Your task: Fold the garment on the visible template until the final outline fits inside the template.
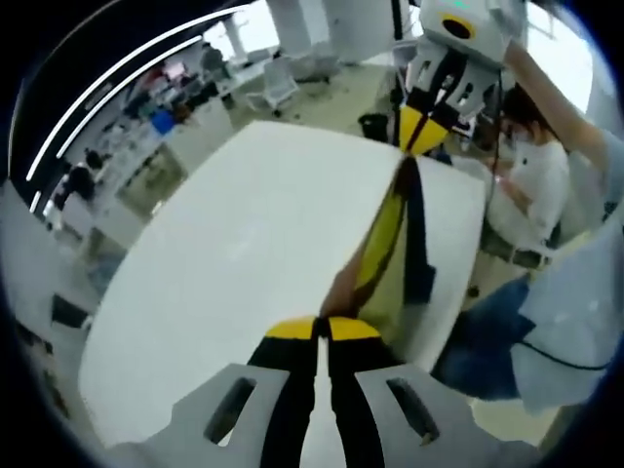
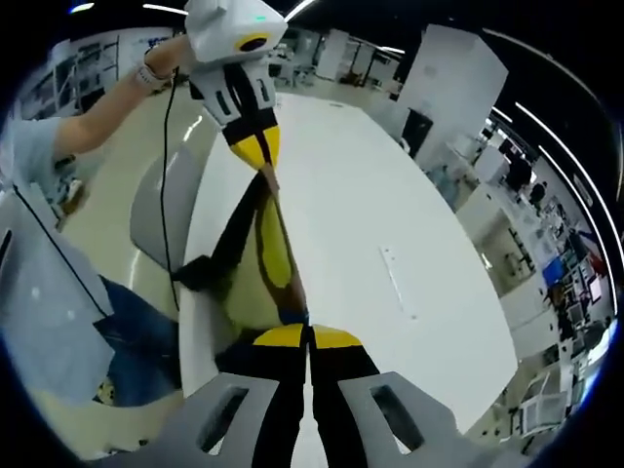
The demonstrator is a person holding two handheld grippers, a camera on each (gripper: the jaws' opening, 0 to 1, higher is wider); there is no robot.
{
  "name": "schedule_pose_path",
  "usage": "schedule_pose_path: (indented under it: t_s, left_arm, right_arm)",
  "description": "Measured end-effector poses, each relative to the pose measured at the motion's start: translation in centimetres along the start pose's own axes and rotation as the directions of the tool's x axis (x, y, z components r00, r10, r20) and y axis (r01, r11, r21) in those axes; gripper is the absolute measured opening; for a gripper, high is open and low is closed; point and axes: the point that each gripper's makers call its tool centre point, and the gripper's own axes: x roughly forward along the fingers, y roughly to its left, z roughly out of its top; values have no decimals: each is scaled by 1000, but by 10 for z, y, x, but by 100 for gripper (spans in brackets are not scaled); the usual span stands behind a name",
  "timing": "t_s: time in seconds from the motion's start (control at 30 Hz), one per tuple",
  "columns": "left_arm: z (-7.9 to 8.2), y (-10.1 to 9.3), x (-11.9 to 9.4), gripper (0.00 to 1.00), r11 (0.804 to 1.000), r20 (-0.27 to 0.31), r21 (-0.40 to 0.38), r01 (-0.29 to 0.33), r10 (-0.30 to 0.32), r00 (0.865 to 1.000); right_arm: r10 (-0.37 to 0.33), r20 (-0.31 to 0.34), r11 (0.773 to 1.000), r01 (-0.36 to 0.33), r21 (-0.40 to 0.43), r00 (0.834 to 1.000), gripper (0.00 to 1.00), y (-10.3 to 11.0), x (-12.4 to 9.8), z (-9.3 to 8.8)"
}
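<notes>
Clearly we are mid-task: the garment hangs stretched in the air between our two tongs, above the white desk, not laid flat. Left tongs are clenched on one end, right tongs clenched on the other. It looks yellow and black, twisted into a narrow band (no template can be made out), so folding remains.

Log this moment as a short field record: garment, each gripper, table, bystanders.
garment: yellow and black garment, stretched taut between the two grippers, lifted above the table
left gripper: left gripper, jaws shut on one end of the garment
right gripper: right gripper, jaws shut on the other end
table: white table
template: cannot tell
bystanders: seated person beyond the table
</notes>
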Motion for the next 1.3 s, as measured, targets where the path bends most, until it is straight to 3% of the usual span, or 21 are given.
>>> schedule_pose_path:
  t_s: [0.53,1.3]
  left_arm:
    - [6,24,36,0,998,3,-15,58,-58,998]
    - [11,52,73,0,995,-14,-22,101,-101,995]
  right_arm:
    - [13,-22,1000,-13,27,1000,1,-36,24,-17]
    - [28,-34,998,-26,60,999,1,-68,51,-32]
